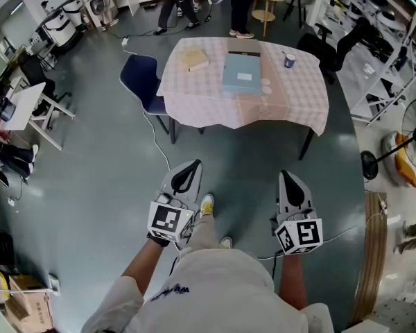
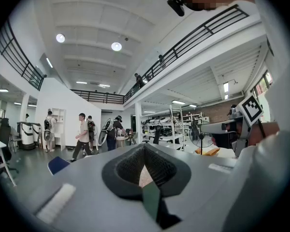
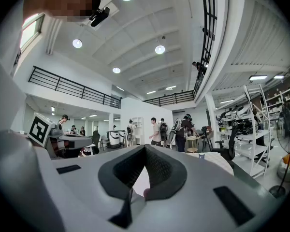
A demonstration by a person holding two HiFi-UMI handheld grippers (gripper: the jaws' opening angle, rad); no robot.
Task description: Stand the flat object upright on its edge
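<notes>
A flat light-blue book (image 1: 241,73) lies face up on the table with the pink checked cloth (image 1: 298,103), far ahead of me. A tan block (image 1: 193,60) lies to its left and a small blue cup (image 1: 290,60) stands to its right. My left gripper (image 1: 193,164) and right gripper (image 1: 286,174) hang side by side over the floor, well short of the table, both shut with nothing in them. In the left gripper view the closed jaws (image 2: 145,146) point level at the room. The right gripper view shows the same shut jaws (image 3: 146,147), with the table's edge (image 3: 217,157) beyond.
A blue chair (image 1: 142,78) stands at the table's left side, with a white cable (image 1: 156,141) trailing over the grey floor. A fan on a stand (image 1: 402,144) is at the right. Several people walk beyond the table. Desks and shelves line both sides.
</notes>
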